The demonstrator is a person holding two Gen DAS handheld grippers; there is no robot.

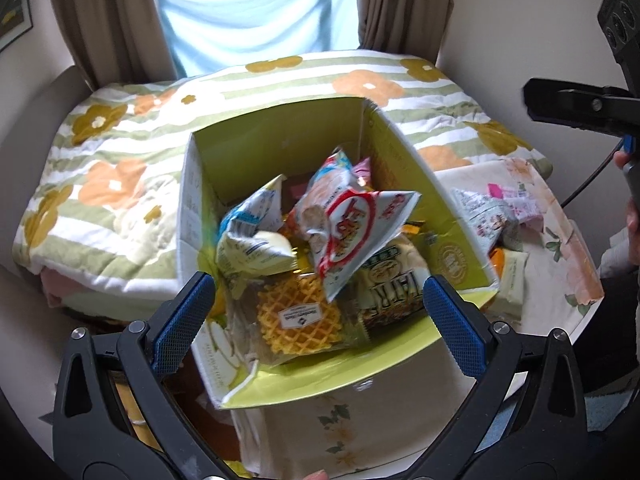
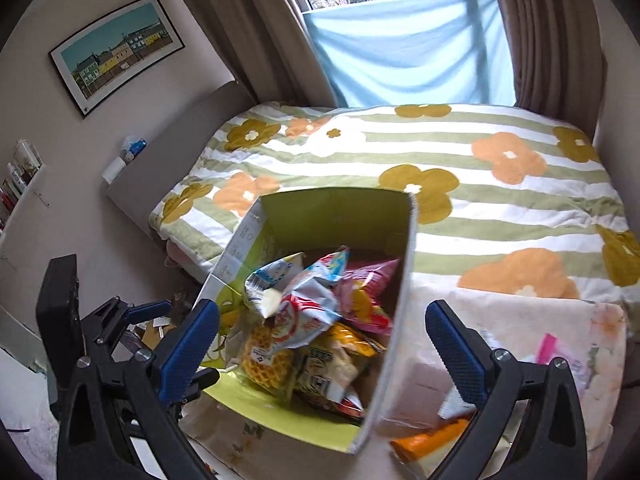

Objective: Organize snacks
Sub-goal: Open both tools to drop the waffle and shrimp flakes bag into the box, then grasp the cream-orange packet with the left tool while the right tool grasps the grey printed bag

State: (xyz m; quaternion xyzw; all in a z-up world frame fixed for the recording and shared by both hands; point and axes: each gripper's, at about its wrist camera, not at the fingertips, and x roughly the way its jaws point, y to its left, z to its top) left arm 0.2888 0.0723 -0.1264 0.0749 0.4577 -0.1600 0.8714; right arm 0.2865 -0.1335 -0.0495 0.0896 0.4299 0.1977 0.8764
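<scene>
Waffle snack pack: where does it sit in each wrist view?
Left wrist: waffle pack lies low in the green box, near the front, just above the left tool.
Right wrist: waffle pack sits lower left in the box.
Shared landmark: the red-and-white bag above it.

A flowered quilt (image 2: 460, 184) lies below brown curtains (image 2: 556, 32), beside a framed picture (image 2: 116, 50).
</scene>
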